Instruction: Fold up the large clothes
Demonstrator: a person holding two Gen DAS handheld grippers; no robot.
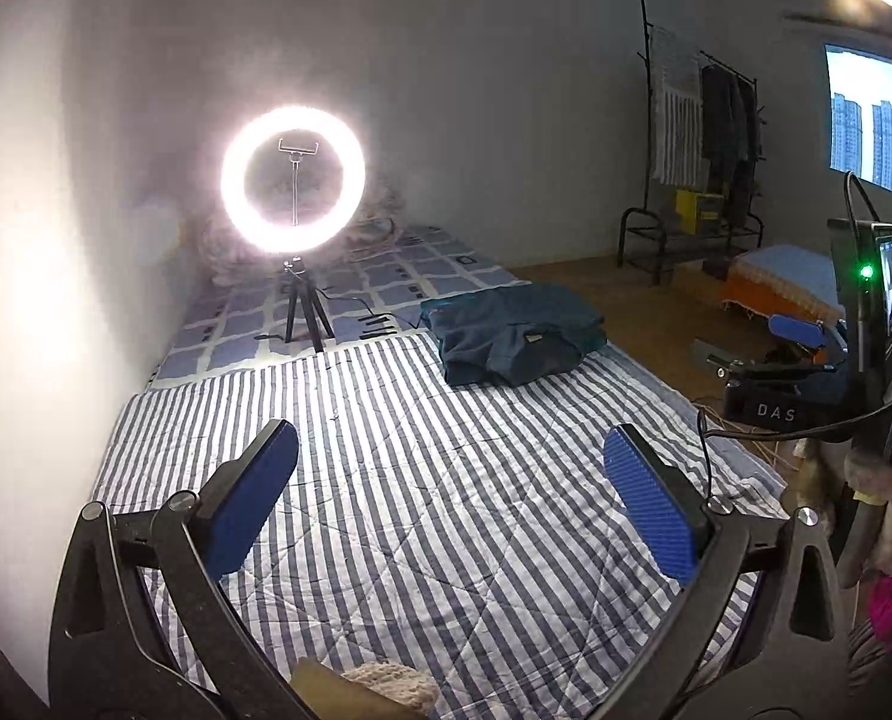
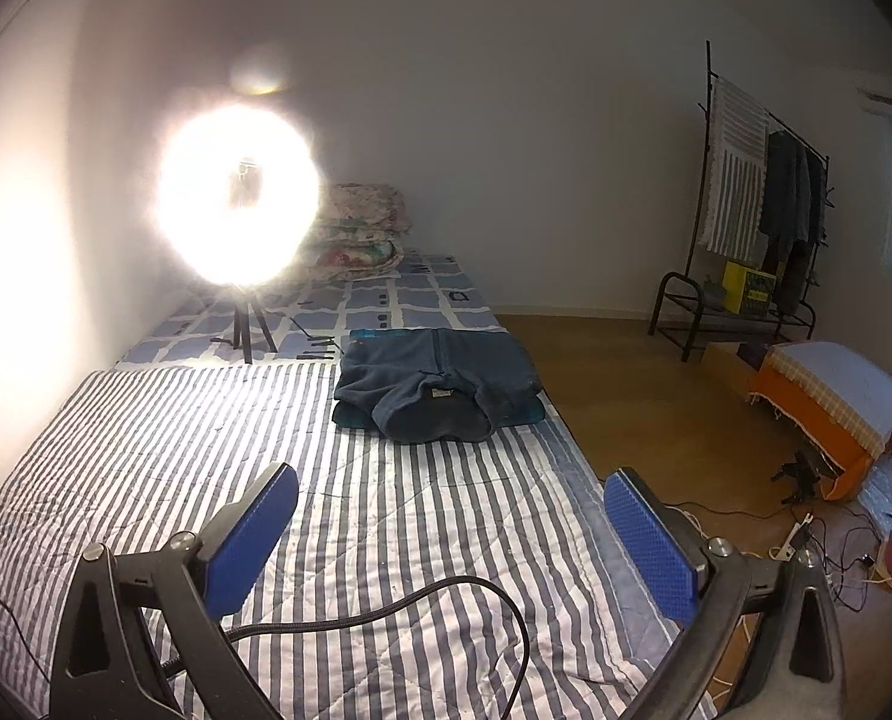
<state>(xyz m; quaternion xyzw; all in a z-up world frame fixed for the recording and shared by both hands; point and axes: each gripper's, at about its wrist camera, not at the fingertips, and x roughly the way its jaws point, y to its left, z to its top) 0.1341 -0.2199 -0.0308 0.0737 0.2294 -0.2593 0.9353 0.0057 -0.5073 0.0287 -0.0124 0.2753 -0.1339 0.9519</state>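
Black claw [image 1: 451, 498]; ribbed blue pads [image 1: 254, 498]

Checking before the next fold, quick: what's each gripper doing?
Left gripper: open, holding nothing.
Right gripper: open, holding nothing.

Both cameras sit low over the striped blanket [image 1: 422, 480] and look forward and a bit down along the bed. The left view sits more to the left, with the bright ring light [image 1: 293, 180] in the upper left and the other tool at its right edge. Both views share the folded blue clothes [image 2: 440, 381], far off in the middle, and the clothes rack [image 2: 757, 210] at the upper right.
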